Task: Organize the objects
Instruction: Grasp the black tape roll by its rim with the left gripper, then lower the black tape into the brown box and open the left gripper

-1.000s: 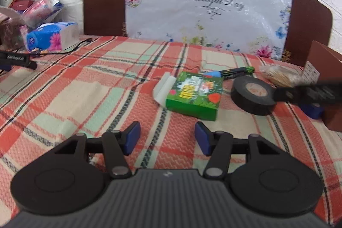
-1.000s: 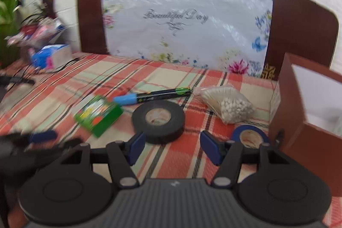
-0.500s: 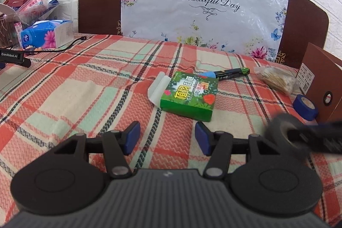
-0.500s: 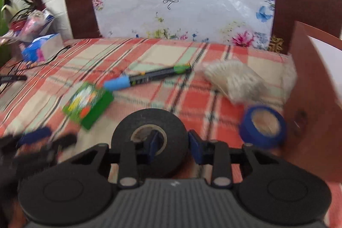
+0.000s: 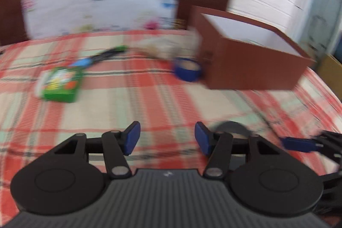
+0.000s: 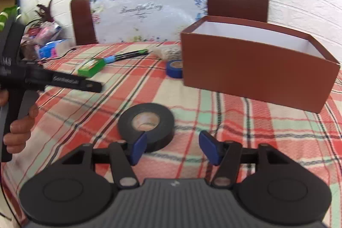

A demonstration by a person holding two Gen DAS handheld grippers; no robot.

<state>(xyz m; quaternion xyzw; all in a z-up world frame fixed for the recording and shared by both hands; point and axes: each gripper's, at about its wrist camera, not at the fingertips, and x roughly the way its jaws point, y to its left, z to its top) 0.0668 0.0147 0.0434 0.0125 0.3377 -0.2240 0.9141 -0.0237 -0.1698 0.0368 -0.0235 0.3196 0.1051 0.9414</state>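
Both grippers, left (image 5: 166, 140) and right (image 6: 172, 147), spread empty. Right: centre on black tape (image 6: 146, 124) lower-middle, clamp the rim, lift into box (image 6: 256, 69).

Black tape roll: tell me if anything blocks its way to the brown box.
Nothing visible does. The black tape roll lies flat on the plaid cloth just ahead of the open right claw, and only bare cloth lies between it and the brown box. The blue tape roll sits off by the box's left corner.
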